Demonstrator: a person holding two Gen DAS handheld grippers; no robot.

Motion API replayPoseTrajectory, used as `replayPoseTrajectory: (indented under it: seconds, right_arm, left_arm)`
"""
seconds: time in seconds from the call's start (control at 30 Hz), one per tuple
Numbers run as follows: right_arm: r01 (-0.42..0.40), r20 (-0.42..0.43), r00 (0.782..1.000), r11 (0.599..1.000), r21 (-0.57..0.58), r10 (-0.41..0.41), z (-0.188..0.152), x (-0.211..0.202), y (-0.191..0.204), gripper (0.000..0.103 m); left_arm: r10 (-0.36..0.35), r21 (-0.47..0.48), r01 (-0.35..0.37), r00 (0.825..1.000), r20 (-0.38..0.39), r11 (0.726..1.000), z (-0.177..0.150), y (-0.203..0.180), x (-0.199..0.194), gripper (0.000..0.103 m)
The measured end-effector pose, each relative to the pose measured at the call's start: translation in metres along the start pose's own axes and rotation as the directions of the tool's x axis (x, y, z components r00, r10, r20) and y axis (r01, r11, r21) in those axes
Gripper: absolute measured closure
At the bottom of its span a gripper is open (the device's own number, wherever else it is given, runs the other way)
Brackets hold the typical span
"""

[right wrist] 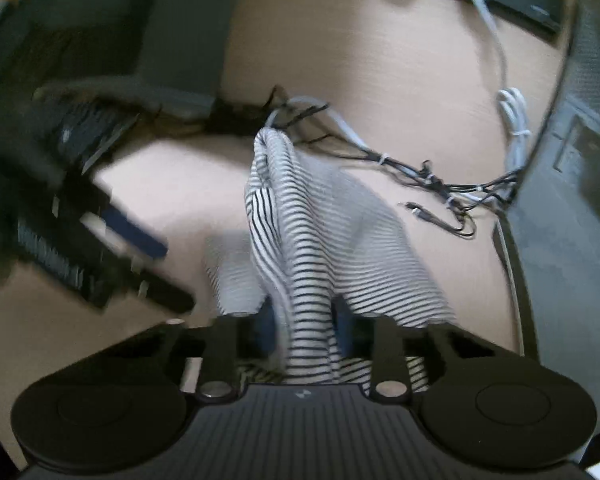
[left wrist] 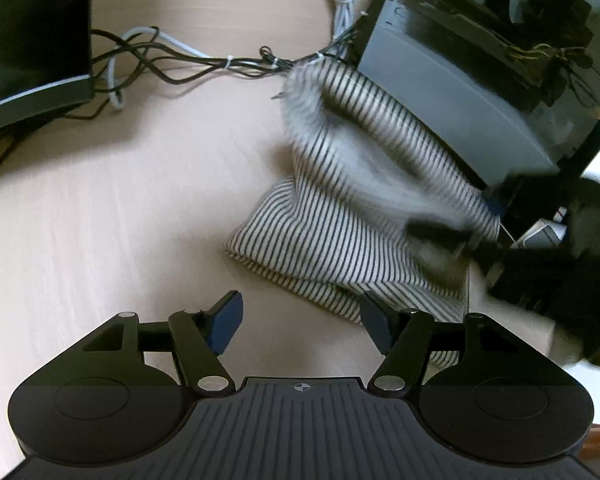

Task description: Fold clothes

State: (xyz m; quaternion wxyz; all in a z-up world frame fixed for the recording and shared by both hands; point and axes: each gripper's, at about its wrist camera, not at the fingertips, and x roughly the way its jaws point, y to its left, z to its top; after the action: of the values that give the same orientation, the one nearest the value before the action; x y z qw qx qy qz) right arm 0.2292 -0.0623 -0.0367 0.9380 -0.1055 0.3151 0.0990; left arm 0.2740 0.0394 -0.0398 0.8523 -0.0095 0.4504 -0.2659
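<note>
A black-and-white striped garment (left wrist: 340, 208) lies partly on the pale wooden table (left wrist: 120, 220), its upper part lifted and blurred by motion. My left gripper (left wrist: 300, 326) is open and empty, its blue pads just short of the garment's near edge. In the left wrist view my right gripper (left wrist: 440, 236) shows blurred at the right, holding the cloth. In the right wrist view my right gripper (right wrist: 304, 328) is shut on the striped garment (right wrist: 300, 240), which hangs bunched from between its fingers. The left gripper (right wrist: 136, 232) shows blurred at the left there.
A bundle of black and white cables (left wrist: 204, 60) runs across the back of the table. A dark monitor base (left wrist: 32, 40) stands at back left. An open computer case (left wrist: 480, 60) stands at back right, close to the garment. The cables also show in the right wrist view (right wrist: 440, 184).
</note>
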Motion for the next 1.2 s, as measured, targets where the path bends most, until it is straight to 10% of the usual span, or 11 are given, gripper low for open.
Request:
replayPoseTrajectory:
  seconds: [0.17, 0.53, 0.77, 1.2]
  right_arm:
    - [0.012, 0.092, 0.996, 1.0, -0.021, -0.01, 0.026, -0.039, -0.008, 0.082]
    - [-0.009, -0.073, 0.997, 0.944, -0.331, -0.016, -0.034, -0.001, 0.088, 0.074]
    - [-0.033, -0.081, 0.997, 0.937, -0.349, 0.005, -0.039, -0.008, 0.081, 0.074]
    - [-0.124, 0.059, 0.991, 0.983, 0.138, 0.117, 0.013, -0.044, -0.035, 0.047]
  left_arm:
    - [-0.015, -0.014, 0.015, 1.0, -0.007, 1.0, -0.003, 0.002, 0.005, 0.036]
    - [0.051, -0.105, -0.04, 0.994, 0.097, 0.994, 0.011, 0.025, -0.034, 0.036]
    - [-0.135, -0.061, 0.157, 0.955, 0.264, 0.986, 0.037, 0.006, -0.06, 0.037]
    - [-0.1, 0.02, 0.098, 0.989, 0.105, 0.995, 0.025, -0.004, 0.013, 0.036]
